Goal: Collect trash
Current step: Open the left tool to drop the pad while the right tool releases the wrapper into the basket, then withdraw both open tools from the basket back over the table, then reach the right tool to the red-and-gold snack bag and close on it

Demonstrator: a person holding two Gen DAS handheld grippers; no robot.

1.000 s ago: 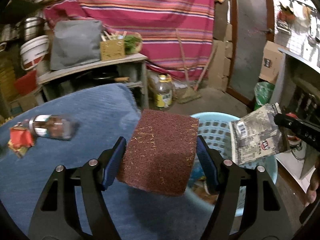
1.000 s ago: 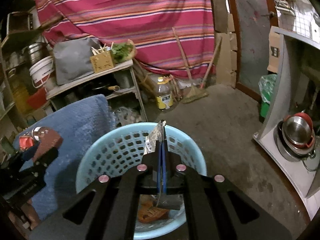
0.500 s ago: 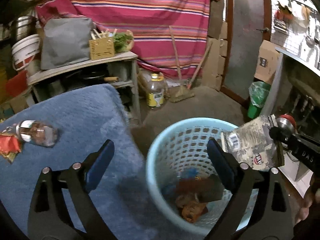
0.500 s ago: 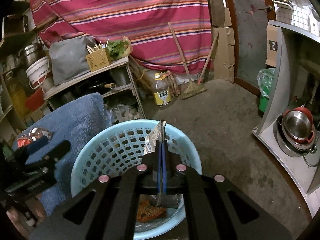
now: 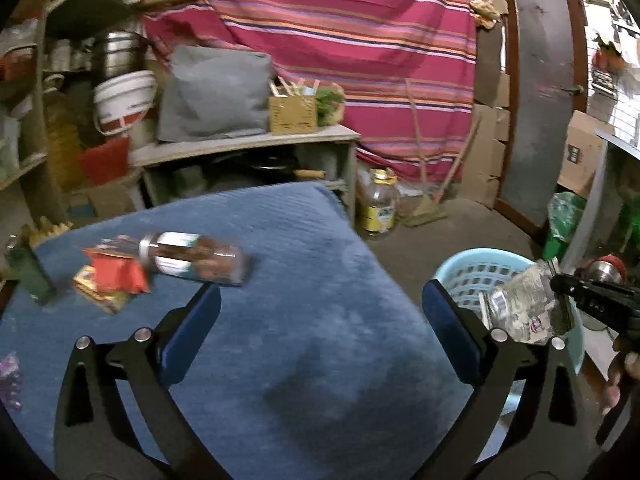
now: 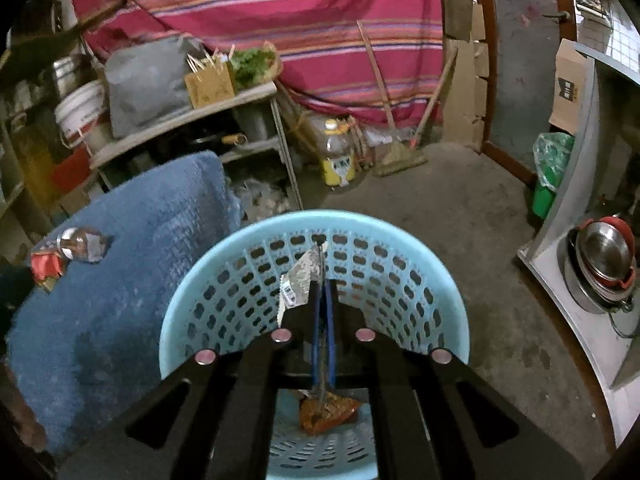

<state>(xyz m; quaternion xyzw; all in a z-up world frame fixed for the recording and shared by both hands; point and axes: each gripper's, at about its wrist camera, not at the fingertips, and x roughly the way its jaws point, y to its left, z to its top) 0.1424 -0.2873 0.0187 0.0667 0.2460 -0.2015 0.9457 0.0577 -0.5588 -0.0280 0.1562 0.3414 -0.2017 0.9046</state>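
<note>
My right gripper [image 6: 322,286] hangs over the light blue basket [image 6: 440,280]. Its jaws are opening, and a thin grey printed wrapper [image 6: 300,280] stands loosely in the narrow gap, leaning left. From the left wrist view the same wrapper [image 5: 520,308] sticks out at the right gripper [image 5: 560,282], above the basket [image 5: 472,258]. My left gripper [image 5: 320,292] is wide open and empty over the blue cloth [image 5: 320,360]. Ahead of it lie a clear bottle [image 5: 192,260] and red wrappers [image 5: 112,276]. Orange-brown trash [image 6: 328,408] sits on the basket floor.
A small purple thing [image 5: 10,376] lies at the cloth's left edge. Behind the cloth a shelf table [image 5: 248,144] holds a grey bag. A yellow-labelled jug [image 5: 376,208] and a broom stand on the concrete floor. Steel pots [image 6: 604,256] sit at the right.
The left gripper opened, let the brown scouring pad drop into the basket, then swung left over the blue cloth. The right gripper's pads have parted slightly around the wrapper.
</note>
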